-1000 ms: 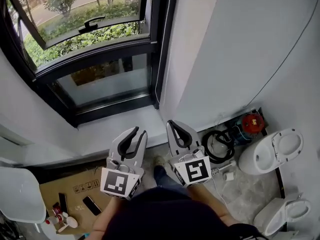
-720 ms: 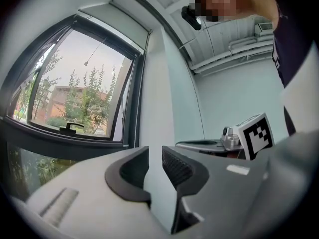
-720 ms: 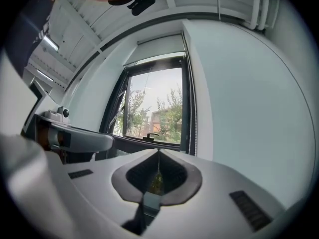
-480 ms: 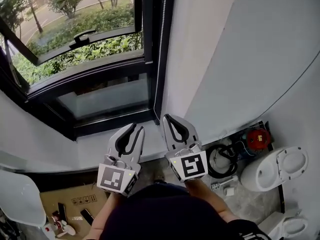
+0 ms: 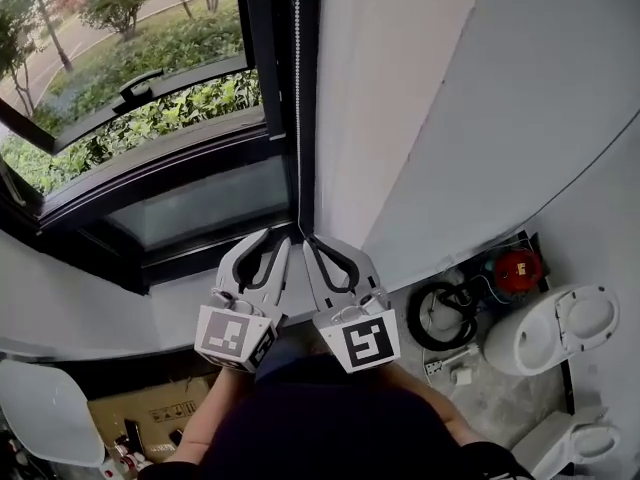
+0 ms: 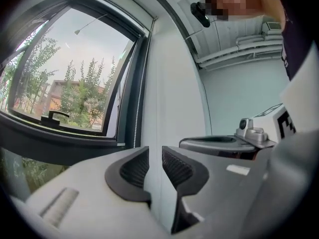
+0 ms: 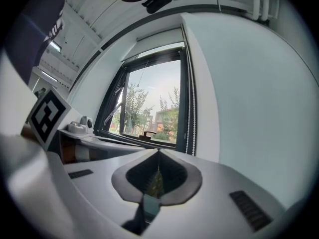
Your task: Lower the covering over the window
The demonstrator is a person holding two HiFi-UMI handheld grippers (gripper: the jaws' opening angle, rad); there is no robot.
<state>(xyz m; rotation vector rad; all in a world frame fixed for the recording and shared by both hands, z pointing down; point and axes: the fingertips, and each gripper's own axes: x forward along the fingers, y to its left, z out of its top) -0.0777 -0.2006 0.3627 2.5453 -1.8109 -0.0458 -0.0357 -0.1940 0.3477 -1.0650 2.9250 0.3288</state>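
Observation:
The black-framed window stands uncovered, with green bushes outside. A white bead chain hangs down its right frame, ending in a loop just above my grippers. My right gripper is shut with nothing in it, and its tip is right beside the chain's lower end. In the right gripper view the chain hangs a little right of the closed jaws. My left gripper is close by on the left, open by a narrow gap with nothing between the pads.
A white wall rises right of the window. On the floor at right are two toilets, a black hose coil and a red device. A white chair and cardboard lie at lower left.
Both grippers have moved up toward the window's right frame and closer together. The right gripper's tip has come up to the chain's lower end. Neither jaw has changed.

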